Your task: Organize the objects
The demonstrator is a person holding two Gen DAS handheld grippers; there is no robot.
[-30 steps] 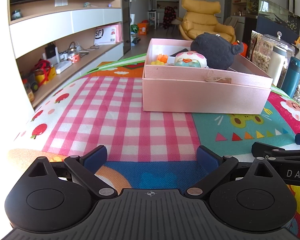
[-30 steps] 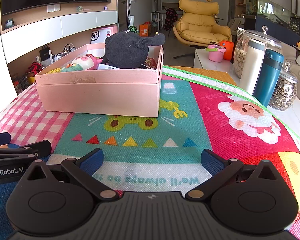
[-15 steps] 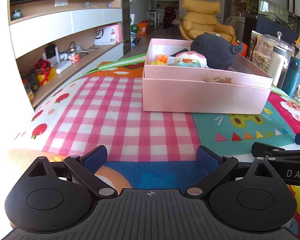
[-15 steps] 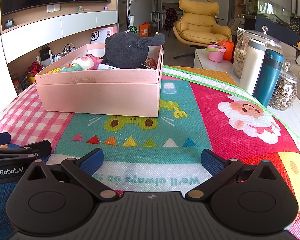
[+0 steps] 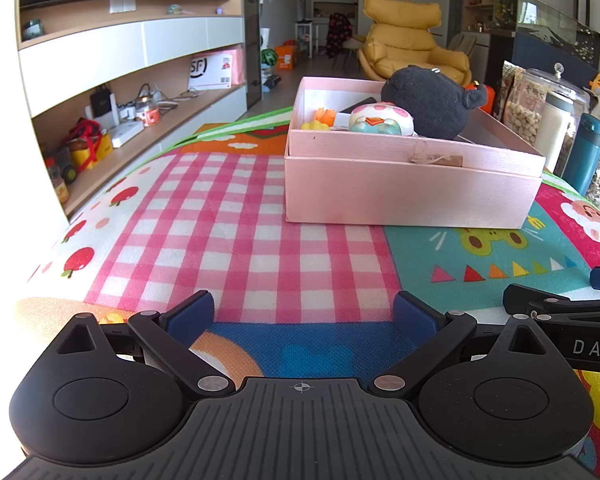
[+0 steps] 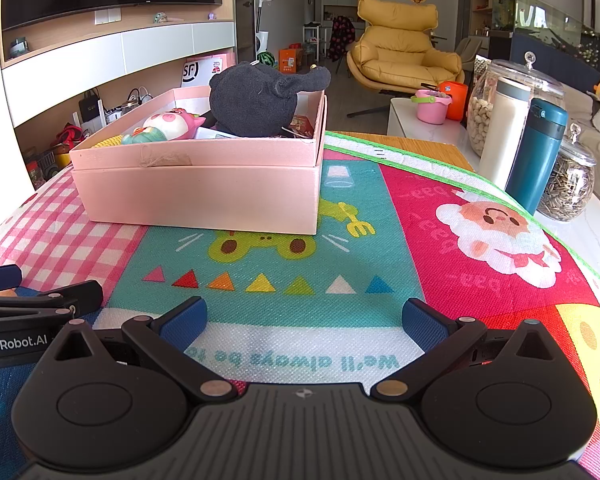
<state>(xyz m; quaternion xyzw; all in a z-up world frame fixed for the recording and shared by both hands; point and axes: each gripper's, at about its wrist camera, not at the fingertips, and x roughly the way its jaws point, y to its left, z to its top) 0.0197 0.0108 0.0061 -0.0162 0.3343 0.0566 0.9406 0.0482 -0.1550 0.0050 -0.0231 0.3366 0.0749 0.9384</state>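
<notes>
Presently: pink box point(image 5: 412, 196) w/ black plush point(image 5: 428, 104) & small toys inside, set mid-table on play mat point(image 6: 340, 248); left gripper point(image 5: 302, 314) & right gripper point(image 6: 304, 320) jaws released, nothing held, well short of box; judged best approached level, jaws kept spread.

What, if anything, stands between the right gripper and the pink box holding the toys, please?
Nothing visible does. Between the right gripper, open, and the pink box lies only bare patterned mat. The teal flask and jars stand off to the right, clear of that path.
</notes>
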